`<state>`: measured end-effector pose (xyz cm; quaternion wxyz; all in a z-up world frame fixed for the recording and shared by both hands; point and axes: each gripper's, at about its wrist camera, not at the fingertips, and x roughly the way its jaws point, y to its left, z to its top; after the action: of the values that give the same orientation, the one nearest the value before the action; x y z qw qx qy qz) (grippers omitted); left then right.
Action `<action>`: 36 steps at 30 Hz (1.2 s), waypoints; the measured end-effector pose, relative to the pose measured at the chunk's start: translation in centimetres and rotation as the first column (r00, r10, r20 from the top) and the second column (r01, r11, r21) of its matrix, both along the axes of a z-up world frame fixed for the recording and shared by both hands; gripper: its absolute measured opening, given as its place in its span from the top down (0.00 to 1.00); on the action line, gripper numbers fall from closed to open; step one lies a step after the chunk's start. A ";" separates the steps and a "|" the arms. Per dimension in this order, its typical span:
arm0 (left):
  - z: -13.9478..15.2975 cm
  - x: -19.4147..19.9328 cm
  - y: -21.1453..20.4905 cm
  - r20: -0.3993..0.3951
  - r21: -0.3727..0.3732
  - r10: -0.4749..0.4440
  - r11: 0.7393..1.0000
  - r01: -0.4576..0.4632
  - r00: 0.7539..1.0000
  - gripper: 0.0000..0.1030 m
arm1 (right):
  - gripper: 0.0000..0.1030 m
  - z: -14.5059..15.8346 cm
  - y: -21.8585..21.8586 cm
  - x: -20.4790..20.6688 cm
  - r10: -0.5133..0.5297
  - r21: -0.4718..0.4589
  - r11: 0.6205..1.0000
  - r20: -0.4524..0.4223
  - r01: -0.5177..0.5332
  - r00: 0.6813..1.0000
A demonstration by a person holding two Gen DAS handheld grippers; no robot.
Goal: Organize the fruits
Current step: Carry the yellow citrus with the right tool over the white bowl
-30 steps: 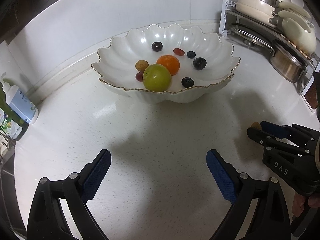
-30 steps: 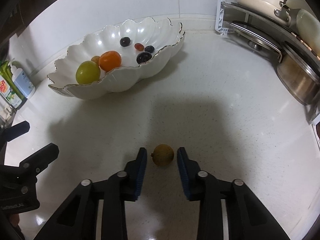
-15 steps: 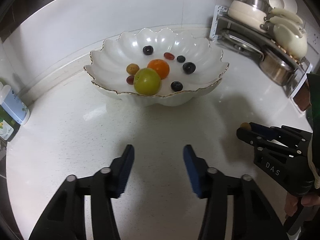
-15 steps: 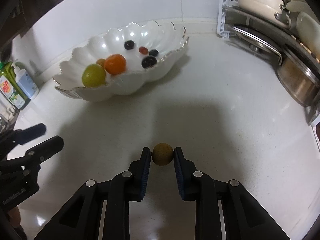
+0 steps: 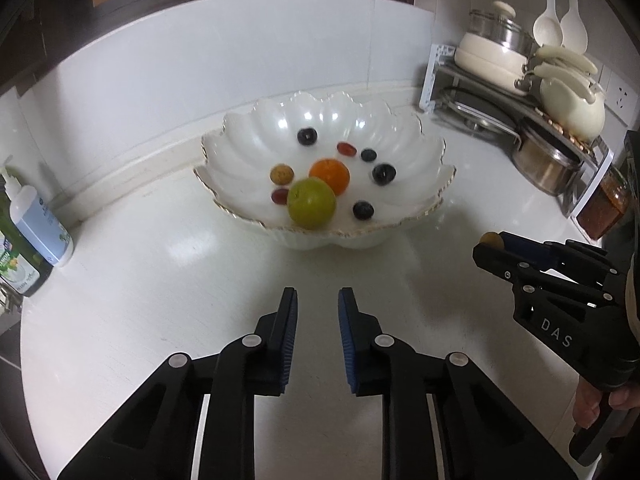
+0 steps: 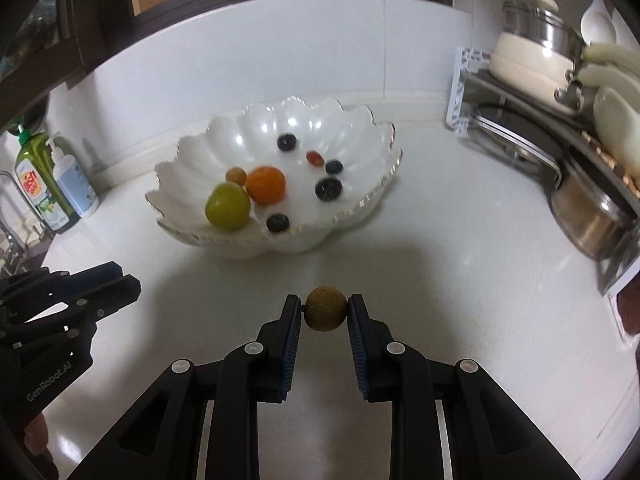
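Small brown fruit (image 6: 325, 309) looks like a longan: light, round, thin dry shell, likely brittle under a hard squeeze and prone to rolling or popping out of flat pads; best hold is across its widest part, pads on opposite sides, which is how it sits now.

Right gripper (image 6: 325, 312): jaws nearly closed, clamped on the fruit at its 9 and 3 o'clock sides; fruit sits right at the pad tips (little margin, so a tilt or jolt could squirt it forward); it appears clear of the white counter (image 6: 440, 280), judging by the shadow under it; in the left wrist view the same fruit peeks out at the tip of that gripper (image 5: 493, 240).

Left gripper (image 5: 318, 320): jaws closing, narrow gap left, nothing between the pads, only bare counter below; it carries nothing.

Scalloped white bowl (image 6: 372, 196) stands at 12 o'clock from the right gripper, well apart; already inside: green fruit (image 6: 227, 205) touching the orange (image 6: 265, 185), a second small brown fruit (image 6: 236, 175) behind them, a red grape (image 6: 314, 157) and several dark berries scattered toward 1 o'clock; glazed bowl looks slick, so a dropped round fruit would likely roll; my call is a low release near the middle.
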<state>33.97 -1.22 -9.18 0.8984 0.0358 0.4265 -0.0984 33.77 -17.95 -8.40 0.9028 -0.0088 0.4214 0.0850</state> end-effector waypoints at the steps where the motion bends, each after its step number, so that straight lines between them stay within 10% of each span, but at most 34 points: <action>1: 0.3 0.0 0.2 0.008 -0.003 0.001 1.000 -0.001 1.000 0.81 | 0.75 0.2 0.1 0.0 0.000 0.002 1.000 0.007 0.000 1.000; 36: 7.0 4.8 4.1 0.217 0.033 0.041 0.998 -0.049 0.975 0.85 | 0.75 6.5 5.0 6.1 0.043 0.001 0.999 0.188 -0.044 0.981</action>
<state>38.81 2.88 -2.20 0.9406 0.0538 0.3289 -0.0653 39.88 -12.97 -1.89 0.9365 -0.0236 0.3338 0.1048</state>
